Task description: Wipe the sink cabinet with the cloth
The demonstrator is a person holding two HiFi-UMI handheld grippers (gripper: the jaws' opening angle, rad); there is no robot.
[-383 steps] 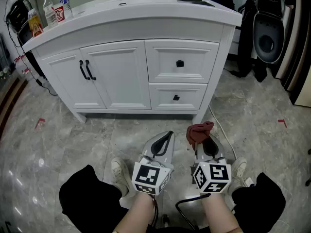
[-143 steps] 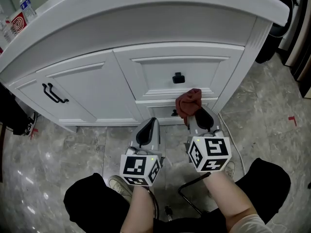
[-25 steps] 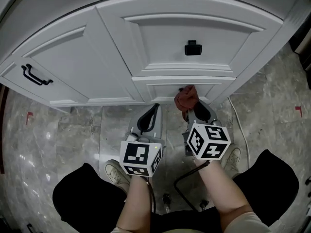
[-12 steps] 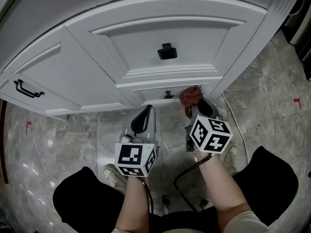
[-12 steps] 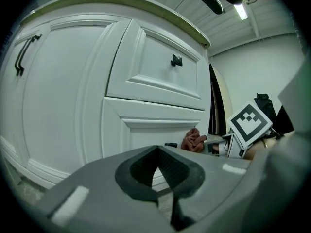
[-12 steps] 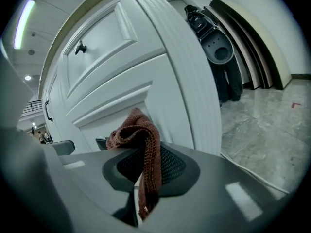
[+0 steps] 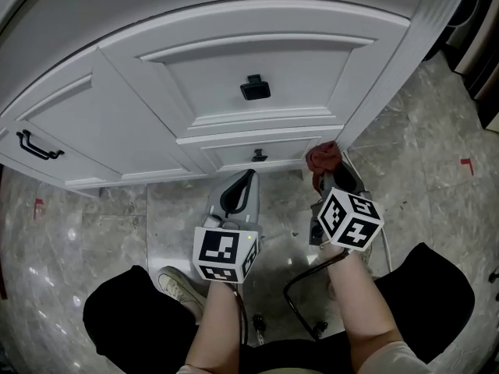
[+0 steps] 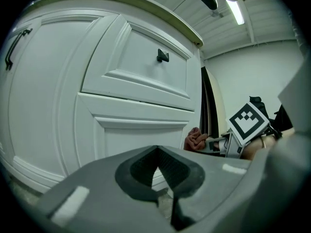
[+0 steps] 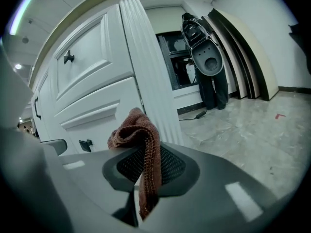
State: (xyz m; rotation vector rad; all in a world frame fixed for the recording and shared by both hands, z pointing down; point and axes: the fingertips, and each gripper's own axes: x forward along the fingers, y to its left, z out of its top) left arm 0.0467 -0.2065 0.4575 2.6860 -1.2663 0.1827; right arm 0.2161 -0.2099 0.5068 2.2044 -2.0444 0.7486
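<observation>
cloth (image 7: 322, 157) in right gripper (image 7: 327, 171) by sink cabinet (image 7: 195, 68) corner | left gripper (image 7: 246, 178) before lower drawer (image 7: 282, 151)

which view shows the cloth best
The right gripper view: the cloth sits close up in the middle, pinched between the jaws, knit visible. The head view shows only a small red bunch by the cabinet corner; the left gripper view, a small distant lump.

so the cloth (image 9: 140, 136) is a rough rust-brown ribbed knit. sink cabinet (image 7: 234, 68) is smooth semi-gloss white paint, knob (image 7: 253, 87) at 12 o'clock matt black. floor (image 7: 421, 146) is glossy marble-look tile, left gripper (image 8: 157, 154) matt grey plastic.
</observation>
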